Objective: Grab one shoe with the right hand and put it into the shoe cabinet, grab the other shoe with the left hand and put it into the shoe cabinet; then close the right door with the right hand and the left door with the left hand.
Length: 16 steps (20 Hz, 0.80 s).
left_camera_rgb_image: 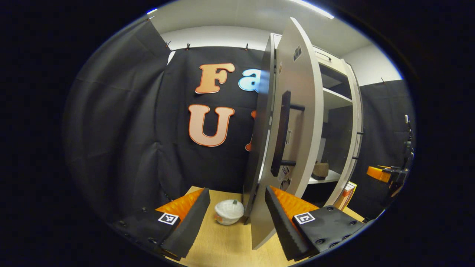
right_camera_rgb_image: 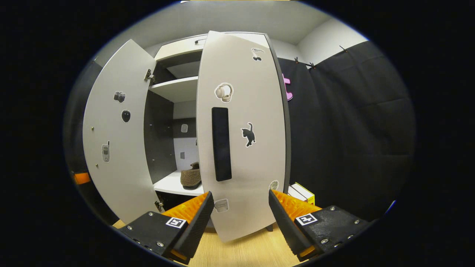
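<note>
Shoe point(right_camera_rgb_image: 191, 177) — brown, fuzzy, rounded — sits on cabinet's white shelf point(right_camera_rgb_image: 169, 184).

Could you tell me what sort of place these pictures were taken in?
Probably a staged recording booth, not a home: black cloth walls are clipped up behind a white shoe cabinet standing on a wooden surface. A brown shoe sits on its shelf, and both doors are open.
</note>
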Each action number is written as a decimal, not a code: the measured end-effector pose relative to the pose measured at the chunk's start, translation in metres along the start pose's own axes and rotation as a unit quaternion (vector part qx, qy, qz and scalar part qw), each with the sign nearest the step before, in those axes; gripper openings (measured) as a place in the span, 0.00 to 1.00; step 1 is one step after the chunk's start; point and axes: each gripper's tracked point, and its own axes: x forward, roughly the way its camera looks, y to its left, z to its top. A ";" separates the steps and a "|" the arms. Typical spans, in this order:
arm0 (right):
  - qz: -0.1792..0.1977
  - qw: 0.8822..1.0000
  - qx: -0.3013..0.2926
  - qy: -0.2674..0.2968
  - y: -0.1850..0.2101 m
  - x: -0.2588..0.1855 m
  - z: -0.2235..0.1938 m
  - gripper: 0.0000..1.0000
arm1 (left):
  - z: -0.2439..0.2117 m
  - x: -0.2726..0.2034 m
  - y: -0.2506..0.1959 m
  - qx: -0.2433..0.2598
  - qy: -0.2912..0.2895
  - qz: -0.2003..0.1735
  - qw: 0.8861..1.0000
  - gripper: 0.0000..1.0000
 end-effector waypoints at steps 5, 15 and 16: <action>-0.006 1.000 -0.013 -0.007 -0.017 -0.024 0.007 0.92 | -0.015 0.018 -0.026 0.014 0.015 -0.019 1.000 0.99; -0.014 1.000 -0.013 -0.008 -0.066 -0.035 0.012 0.92 | -0.026 0.028 -0.095 0.008 0.028 -0.042 0.999 0.96; -0.016 1.000 -0.014 -0.008 -0.073 -0.036 0.013 0.92 | -0.026 0.030 -0.105 0.010 0.029 -0.049 0.998 0.99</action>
